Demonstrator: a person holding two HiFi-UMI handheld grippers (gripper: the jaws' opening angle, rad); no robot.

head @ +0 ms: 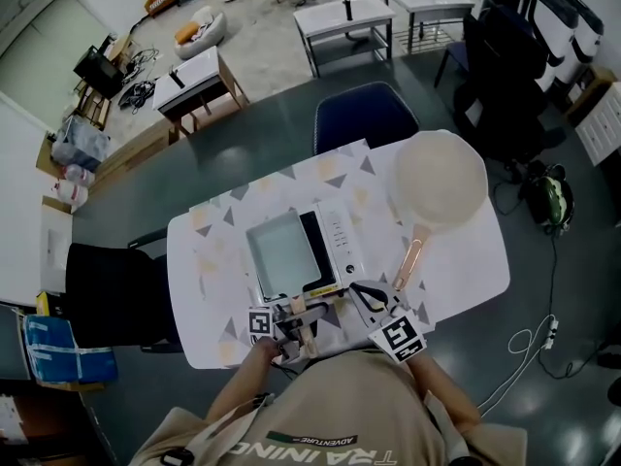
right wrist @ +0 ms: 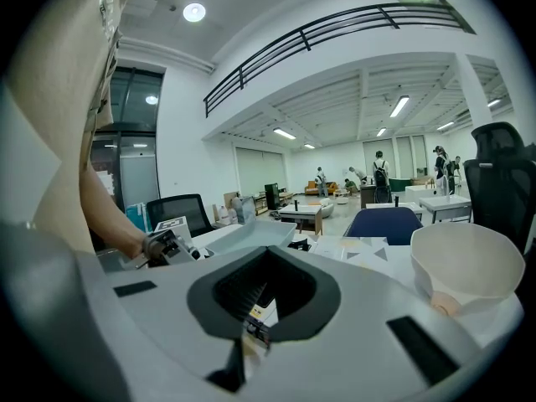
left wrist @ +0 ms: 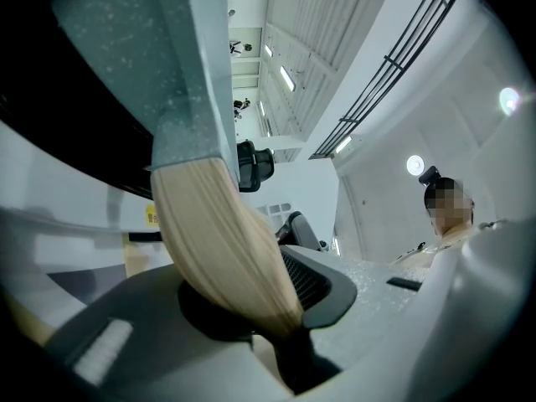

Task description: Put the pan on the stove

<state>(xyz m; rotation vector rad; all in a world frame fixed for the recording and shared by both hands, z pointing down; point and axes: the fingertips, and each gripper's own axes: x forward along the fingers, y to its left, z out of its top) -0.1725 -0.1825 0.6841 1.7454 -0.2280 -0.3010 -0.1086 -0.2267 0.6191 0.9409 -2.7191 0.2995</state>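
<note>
A grey speckled square pan [head: 279, 252] sits on the white stove [head: 337, 236] at the table's middle, its wooden handle [left wrist: 222, 241] pointing toward me. My left gripper [head: 291, 320] [left wrist: 276, 308] is shut on that handle at the near table edge. A cream round pan [head: 439, 178] [right wrist: 465, 266] rests on the table to the stove's right, its wooden handle [head: 411, 260] angled toward me. My right gripper [head: 367, 294] [right wrist: 251, 329] hovers just left of that handle's end, jaws together with nothing between them. The right gripper view also shows the square pan [right wrist: 251, 237].
The table [head: 466, 260] carries a white cloth with grey and tan triangles. A blue chair [head: 364, 115] stands at its far side and a black chair [head: 107, 294] at its left. Cables [head: 529, 343] lie on the floor to the right.
</note>
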